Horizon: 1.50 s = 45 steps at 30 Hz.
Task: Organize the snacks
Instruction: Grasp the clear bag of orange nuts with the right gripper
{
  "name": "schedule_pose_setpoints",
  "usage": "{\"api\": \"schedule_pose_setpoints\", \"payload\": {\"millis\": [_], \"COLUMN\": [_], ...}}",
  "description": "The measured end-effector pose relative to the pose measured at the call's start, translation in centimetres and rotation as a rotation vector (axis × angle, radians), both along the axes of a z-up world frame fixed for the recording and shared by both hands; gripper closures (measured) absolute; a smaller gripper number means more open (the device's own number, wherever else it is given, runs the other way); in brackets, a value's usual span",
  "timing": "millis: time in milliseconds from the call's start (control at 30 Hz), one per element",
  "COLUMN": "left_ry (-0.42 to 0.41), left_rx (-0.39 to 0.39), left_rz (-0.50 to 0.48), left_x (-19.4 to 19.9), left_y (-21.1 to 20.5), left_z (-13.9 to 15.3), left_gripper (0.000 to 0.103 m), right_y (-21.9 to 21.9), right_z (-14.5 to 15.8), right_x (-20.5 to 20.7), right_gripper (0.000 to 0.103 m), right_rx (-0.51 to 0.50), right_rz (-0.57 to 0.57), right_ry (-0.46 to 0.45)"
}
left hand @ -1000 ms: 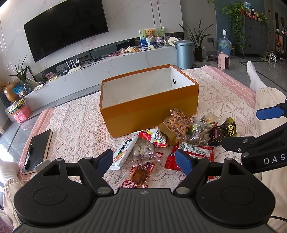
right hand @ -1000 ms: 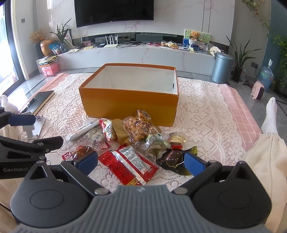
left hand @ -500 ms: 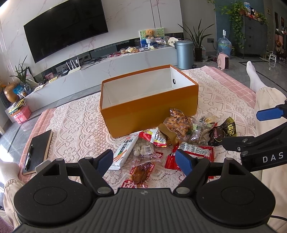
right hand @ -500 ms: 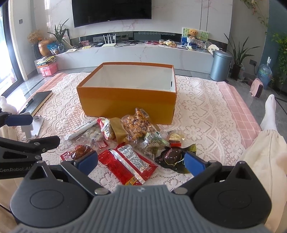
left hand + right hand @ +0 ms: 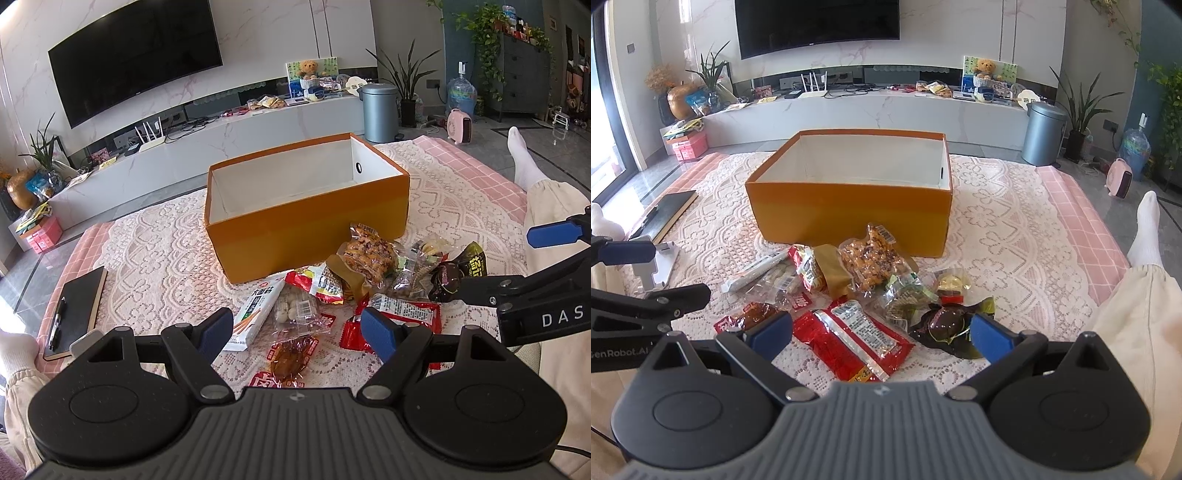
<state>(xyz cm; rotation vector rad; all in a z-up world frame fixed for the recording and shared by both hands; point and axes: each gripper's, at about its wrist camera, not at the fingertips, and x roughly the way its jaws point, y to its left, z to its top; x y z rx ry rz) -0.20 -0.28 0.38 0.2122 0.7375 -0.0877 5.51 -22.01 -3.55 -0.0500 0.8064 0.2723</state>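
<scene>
While the open-topped orange cardboard box (image 5: 849,206) stands empty, both hand-held grippers, left (image 5: 295,328) and right (image 5: 881,334), hover spread and unladen above the loose plastic-wrapped snack packets (image 5: 871,262), apparently for sorting.

Left wrist view, right edge of the frame: white letters "DAS" on the black body of the right gripper (image 5: 554,258). Right wrist view, lower left edge: "GenRobot.AI" on the black body of the left gripper (image 5: 635,277). Snack packets (image 5: 849,295) carry printed characters and barcodes, too small to read.
</scene>
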Motion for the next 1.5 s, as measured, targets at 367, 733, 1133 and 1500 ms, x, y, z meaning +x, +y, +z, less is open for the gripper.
{"api": "schedule_pose_setpoints", "payload": {"millis": [367, 733, 1133, 1500], "left_ry": [0.044, 0.114, 0.074, 0.115], "left_rx": [-0.077, -0.077, -0.044, 0.020], "left_rz": [-0.014, -0.065, -0.128, -0.178], "left_x": [2.6, 6.9, 9.5, 12.5], "left_y": [1.6, 0.8, -0.4, 0.8], "left_z": [-1.4, -4.3, -7.5, -10.4], "left_gripper": [0.043, 0.024, 0.024, 0.024], "right_y": [-0.5, -1.2, -2.4, 1.4], "right_z": [-1.4, -4.7, -9.7, -10.6], "right_x": [1.8, 5.8, 10.7, 15.0], "right_gripper": [0.014, 0.026, 0.026, 0.022], "right_rx": [0.047, 0.104, 0.179, 0.087], "right_rz": [0.021, 0.019, -0.043, 0.170], "right_ry": [-0.020, 0.037, 0.201, 0.123]}}
